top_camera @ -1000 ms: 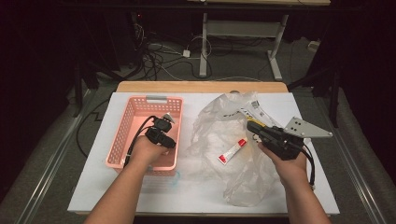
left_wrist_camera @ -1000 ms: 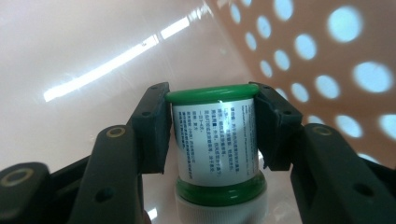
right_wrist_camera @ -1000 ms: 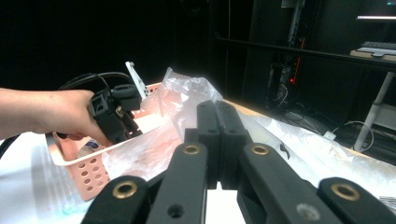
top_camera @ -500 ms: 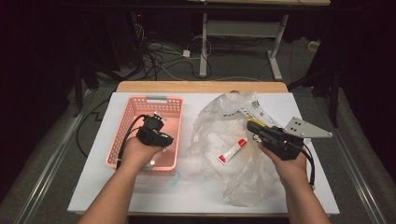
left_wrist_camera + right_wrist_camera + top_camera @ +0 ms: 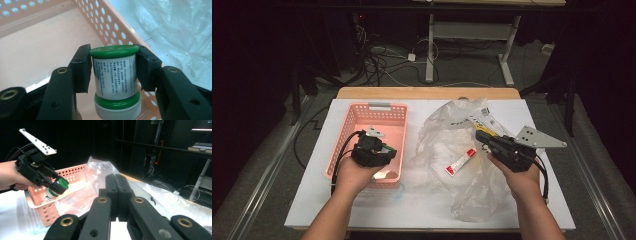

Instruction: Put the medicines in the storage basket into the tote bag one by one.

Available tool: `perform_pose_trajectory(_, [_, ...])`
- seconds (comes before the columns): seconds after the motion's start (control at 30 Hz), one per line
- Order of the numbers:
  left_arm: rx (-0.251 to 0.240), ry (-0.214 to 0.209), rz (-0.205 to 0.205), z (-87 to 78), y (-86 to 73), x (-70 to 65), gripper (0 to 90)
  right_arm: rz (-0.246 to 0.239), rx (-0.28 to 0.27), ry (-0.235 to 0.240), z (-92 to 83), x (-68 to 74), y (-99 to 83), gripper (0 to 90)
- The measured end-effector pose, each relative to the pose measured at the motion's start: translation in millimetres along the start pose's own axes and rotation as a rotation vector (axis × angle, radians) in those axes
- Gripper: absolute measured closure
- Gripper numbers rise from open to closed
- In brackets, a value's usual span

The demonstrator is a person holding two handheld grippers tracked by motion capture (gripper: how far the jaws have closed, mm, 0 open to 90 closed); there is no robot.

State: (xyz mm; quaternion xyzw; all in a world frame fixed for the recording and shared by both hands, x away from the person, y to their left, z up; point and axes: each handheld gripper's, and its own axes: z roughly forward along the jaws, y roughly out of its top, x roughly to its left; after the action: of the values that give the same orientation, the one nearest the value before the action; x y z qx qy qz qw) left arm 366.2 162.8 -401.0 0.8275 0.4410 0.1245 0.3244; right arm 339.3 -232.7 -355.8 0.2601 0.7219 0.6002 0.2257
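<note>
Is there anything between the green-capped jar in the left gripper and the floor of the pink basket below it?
Nothing visible. The left gripper holds the jar over the pink basket, and the basket floor in front of it looks bare.

One basket [image 5: 354,120], one bottle [image 5: 114,75], one tube [image 5: 460,162]
</note>
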Motion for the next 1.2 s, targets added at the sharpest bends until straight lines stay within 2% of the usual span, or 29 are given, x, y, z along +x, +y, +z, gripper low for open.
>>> perform_pose_trajectory(0.1, [-0.04, -0.015, -0.013, -3.1, -5.9, -1.6, 50.3, -0.003, 0.002, 0.002, 0.6, 0.2, -0.4, 90.0])
perform_pose_trajectory(0.23, [-0.089, -0.02, -0.006, -6.8, -12.2, -4.9, 50.3, -0.002, 0.004, 0.0, 1.0, 0.3, -0.9, 90.0])
perform_pose_trajectory(0.5, [-0.162, -0.038, -0.009, -11.7, -21.4, -10.5, 50.3, -0.01, 0.005, 0.002, 1.4, 1.8, -0.8, 90.0])
perform_pose_trajectory(0.87, [-0.21, -0.061, 0.05, -22.7, -25.9, -32.0, 50.3, -0.013, 0.007, 0.0, 1.7, 3.0, -0.9, 90.0])
perform_pose_trajectory(1.07, [-0.226, -0.09, 0.074, -24.9, -25.1, -45.0, 50.3, -0.013, 0.002, 0.002, 0.2, 2.5, -0.3, 90.0])
perform_pose_trajectory(1.2, [-0.238, -0.127, 0.069, -26.6, -23.5, -51.8, 50.3, -0.01, 0.002, 0.001, -0.3, 2.2, -0.3, 90.0])
